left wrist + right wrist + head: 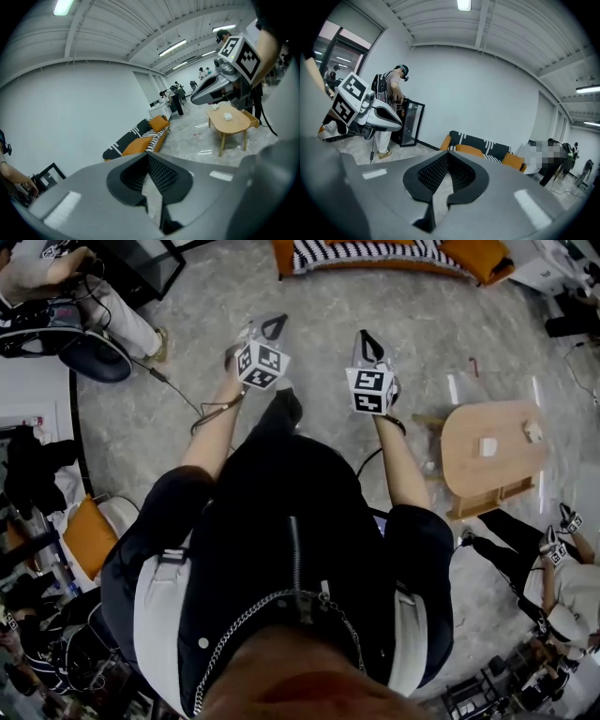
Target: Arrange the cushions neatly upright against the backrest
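Note:
The sofa [375,266] stands across the floor at the top of the head view, well ahead of both grippers. A black-and-white striped cushion [366,253] lies on its seat, with an orange cushion [480,257] at its right end. From the left gripper view the sofa's dark striped backrest [123,139] shows, one orange cushion [159,123] leaning at the far end and another [137,146] lying flat. My left gripper [278,322] and right gripper [364,337] are held side by side in the air, both shut and empty. The right gripper view shows the sofa [483,144] beyond the shut jaws.
A low wooden table [492,451] with small white items stands to the right. A person stands at a black cabinet [410,123] on the left. Another orange cushion [89,535] rests on a seat at the far left. More people and gear are at the edges.

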`<state>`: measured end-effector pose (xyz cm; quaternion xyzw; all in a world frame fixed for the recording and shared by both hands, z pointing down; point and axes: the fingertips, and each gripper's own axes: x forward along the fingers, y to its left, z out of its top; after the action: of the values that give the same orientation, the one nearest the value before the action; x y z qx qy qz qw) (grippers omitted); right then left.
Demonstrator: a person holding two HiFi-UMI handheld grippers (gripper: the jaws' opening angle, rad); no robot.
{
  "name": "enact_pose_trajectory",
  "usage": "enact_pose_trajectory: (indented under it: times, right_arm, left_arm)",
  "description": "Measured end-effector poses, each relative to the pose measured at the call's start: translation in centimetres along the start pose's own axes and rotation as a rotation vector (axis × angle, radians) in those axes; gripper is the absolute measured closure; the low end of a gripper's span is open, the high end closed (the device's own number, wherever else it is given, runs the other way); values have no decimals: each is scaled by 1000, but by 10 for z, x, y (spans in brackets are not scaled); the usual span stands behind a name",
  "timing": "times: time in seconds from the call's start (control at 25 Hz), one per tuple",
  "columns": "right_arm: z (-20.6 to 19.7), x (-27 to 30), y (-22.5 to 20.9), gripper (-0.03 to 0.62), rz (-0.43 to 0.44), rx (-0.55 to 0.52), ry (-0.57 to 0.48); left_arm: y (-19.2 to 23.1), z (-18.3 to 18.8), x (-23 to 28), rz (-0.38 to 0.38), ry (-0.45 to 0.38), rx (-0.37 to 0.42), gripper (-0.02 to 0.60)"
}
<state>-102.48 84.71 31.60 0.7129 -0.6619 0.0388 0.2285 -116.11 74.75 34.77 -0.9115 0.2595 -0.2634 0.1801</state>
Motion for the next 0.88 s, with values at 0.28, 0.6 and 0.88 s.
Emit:
enact_pose_trajectory:
  times: [0.28,0.6,0.88]
  right_arm:
    - [2,45,-17,591,5,23,25]
    - [12,127,-70,591,10,18,63]
    - [39,224,-137,591,15,32,78]
  left_arm:
    - [9,6,55,-36,-15,-30,571]
    - [48,31,155,-59,-36,-66,570]
    - [103,55,260,-74,-30,-85,569]
